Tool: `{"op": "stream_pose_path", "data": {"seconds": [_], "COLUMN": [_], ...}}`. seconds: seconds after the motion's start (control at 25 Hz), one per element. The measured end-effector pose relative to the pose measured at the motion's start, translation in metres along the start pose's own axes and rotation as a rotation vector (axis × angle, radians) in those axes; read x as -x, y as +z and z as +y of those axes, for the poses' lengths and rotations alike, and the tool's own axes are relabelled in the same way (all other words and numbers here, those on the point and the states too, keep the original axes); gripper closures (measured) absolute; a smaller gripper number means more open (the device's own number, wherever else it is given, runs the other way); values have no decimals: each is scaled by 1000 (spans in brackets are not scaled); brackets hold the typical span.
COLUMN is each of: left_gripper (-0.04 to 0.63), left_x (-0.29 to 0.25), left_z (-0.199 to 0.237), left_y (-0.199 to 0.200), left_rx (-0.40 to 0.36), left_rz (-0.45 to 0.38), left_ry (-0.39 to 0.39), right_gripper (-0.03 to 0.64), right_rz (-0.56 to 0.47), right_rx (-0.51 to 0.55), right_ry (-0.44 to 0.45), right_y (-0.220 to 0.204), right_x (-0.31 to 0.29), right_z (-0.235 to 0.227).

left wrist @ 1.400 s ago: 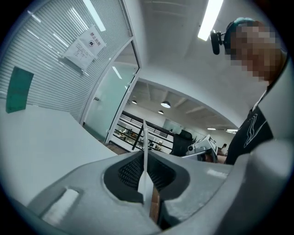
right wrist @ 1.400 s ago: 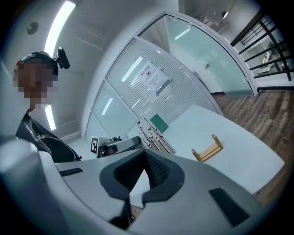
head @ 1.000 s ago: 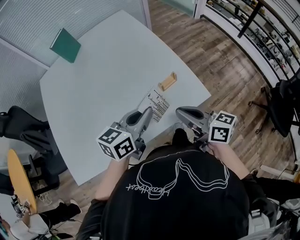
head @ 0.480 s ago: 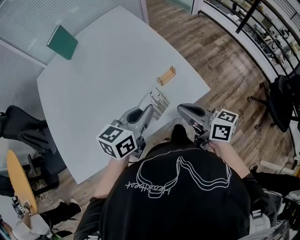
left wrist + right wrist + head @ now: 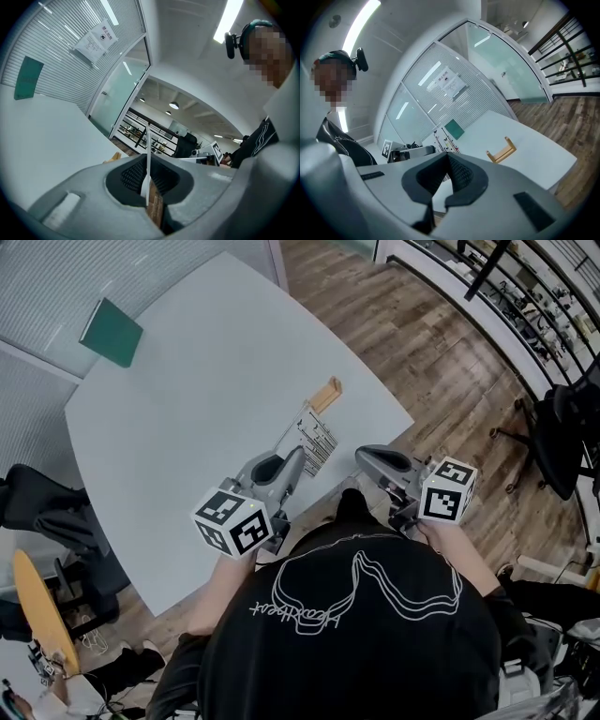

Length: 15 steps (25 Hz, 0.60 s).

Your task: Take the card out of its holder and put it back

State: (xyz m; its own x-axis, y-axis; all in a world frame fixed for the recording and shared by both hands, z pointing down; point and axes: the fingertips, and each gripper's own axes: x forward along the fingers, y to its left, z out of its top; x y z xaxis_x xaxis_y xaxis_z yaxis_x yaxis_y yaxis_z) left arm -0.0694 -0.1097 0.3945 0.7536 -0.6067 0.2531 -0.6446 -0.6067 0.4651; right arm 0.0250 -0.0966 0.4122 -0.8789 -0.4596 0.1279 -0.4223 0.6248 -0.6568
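**benchrat:** so what are the jaws doing here?

**tabletop_tom:** the left gripper is clamped on the card. In its own view the card stands edge-on between the pads, just a thin white upright line. The right gripper has its pads pressed together at the tips with nothing in them

**benchrat:** and where's the card compared to the holder?

**tabletop_tom:** it's out of it. In the head view the left gripper holds the card near the table's front edge, close to the person. The wooden holder sits on the table just past the card's far end. From the right gripper view there's bare tabletop between the card and the holder

**benchrat:** much room to move?

**tabletop_tom:** loads. The table is big, pale and mostly bare. The only other thing on it is a green book way off at the far left corner. The holder is close to the right-hand edge though, and past that it drops to wood floor. The right gripper hangs right at the front edge, beside the left one, and a dark office chair stands well off to the right

**benchrat:** what does the card look like?

**tabletop_tom:** white and flat, printed with black lines and small dark marks. It's a fair bit longer than the holder, which is a low light-wood strip with raised ends
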Motion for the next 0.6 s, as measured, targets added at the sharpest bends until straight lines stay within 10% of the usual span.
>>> {"op": "stream_pose_path", "data": {"seconds": [0.6], "left_gripper": [569], "left_x": [-54], "left_z": [27], "left_y": [38], "left_rx": [-57], "left_rz": [-9], "left_ry": [7], "right_gripper": [607], "right_rz": [-12], "right_rx": [-39], "right_ry": [-18], "right_y": [28], "right_x": [6], "right_z": [-51]}}
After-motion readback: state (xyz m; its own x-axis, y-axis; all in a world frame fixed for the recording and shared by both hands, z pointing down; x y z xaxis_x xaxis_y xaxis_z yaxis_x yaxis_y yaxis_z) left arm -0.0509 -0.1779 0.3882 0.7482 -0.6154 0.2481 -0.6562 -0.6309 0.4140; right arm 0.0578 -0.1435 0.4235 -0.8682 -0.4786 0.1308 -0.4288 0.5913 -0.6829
